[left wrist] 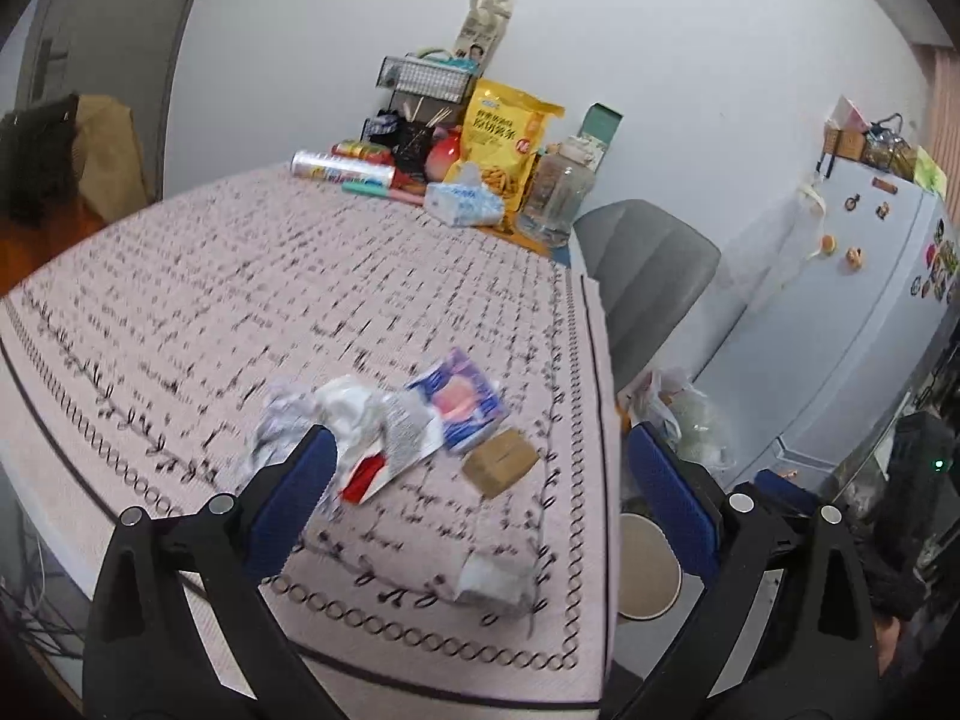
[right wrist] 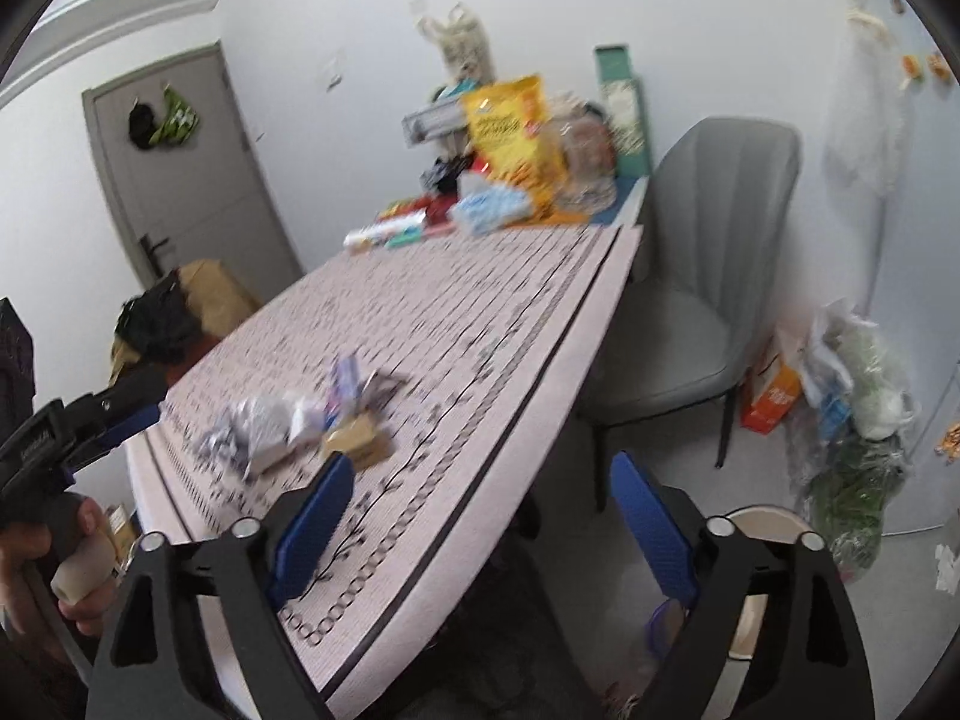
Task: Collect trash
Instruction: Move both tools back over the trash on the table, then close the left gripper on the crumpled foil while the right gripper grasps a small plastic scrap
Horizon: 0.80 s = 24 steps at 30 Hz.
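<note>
A heap of trash lies near the table's front corner: a crumpled white wrapper (left wrist: 342, 408), a blue and pink packet (left wrist: 462, 396), a small brown cardboard box (left wrist: 501, 462) and a white tissue wad (left wrist: 492, 579). My left gripper (left wrist: 480, 432) hovers over the heap, open, with nothing between its blue pads. The right wrist view shows the same heap (right wrist: 270, 420) and box (right wrist: 357, 438) ahead and to the left. My right gripper (right wrist: 480, 461) stands open and empty over the table's edge. A hand (right wrist: 36, 552) holds the left gripper (right wrist: 129, 405) at the far left.
A cream round bin (left wrist: 651, 564) (right wrist: 762, 525) stands on the floor beside the table's corner. A grey chair (right wrist: 708, 276) sits at the table's right side. Snack bags, a tissue pack and a jar crowd the far end (left wrist: 498, 144). Plastic bags (right wrist: 858, 396) lean against the fridge (left wrist: 870, 276).
</note>
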{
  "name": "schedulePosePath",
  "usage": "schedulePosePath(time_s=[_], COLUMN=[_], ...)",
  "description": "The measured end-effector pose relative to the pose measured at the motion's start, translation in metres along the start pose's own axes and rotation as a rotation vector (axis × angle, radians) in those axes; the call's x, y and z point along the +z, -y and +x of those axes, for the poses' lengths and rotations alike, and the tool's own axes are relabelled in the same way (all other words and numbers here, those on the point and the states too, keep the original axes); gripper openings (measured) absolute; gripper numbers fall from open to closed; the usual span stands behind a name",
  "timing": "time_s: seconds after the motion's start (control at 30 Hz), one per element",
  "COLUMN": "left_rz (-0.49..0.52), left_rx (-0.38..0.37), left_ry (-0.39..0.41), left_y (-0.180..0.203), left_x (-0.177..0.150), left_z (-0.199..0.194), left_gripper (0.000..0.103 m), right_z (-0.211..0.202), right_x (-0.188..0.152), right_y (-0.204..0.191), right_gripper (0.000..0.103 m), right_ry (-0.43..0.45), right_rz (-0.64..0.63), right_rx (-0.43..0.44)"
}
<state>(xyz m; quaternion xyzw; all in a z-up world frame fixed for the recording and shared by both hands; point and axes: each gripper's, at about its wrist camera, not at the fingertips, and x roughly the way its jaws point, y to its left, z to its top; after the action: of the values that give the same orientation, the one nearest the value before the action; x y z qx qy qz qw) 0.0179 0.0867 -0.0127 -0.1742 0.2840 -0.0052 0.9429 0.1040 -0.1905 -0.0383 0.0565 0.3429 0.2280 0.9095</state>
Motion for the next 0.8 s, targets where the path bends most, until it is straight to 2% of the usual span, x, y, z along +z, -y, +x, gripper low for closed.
schedulePosePath(time_s=[0.13, 0.23, 0.3, 0.6, 0.8], left_rz=[-0.022, -0.036, -0.044, -0.066, -0.082], left_rx=[0.021, 0.033, 0.035, 0.081, 0.11], left_ry=[-0.007, -0.023, -0.048, -0.1, -0.107], left_y=[-0.022, -0.035, -0.04, -0.058, -0.072], left_x=[-0.011, -0.02, -0.025, -0.038, -0.038], left_z=[-0.006, -0.007, -0.003, 0.013, 0.02], left_gripper=[0.092, 0.085, 0.074, 0.067, 0.062], right_z=[0.01, 0.021, 0.028, 0.058, 0.088], right_x=[-0.014, -0.021, -0.026, -0.031, -0.037], right_y=[-0.017, -0.03, -0.036, -0.062, -0.085], right_gripper=[0.083, 0.077, 0.073, 0.067, 0.047], right_ry=[-0.031, -0.074, -0.107, -0.182, -0.251], right_rz=[-0.03, -0.051, -0.061, -0.103, -0.155], right_rx=[0.036, 0.064, 0.085, 0.158, 0.215])
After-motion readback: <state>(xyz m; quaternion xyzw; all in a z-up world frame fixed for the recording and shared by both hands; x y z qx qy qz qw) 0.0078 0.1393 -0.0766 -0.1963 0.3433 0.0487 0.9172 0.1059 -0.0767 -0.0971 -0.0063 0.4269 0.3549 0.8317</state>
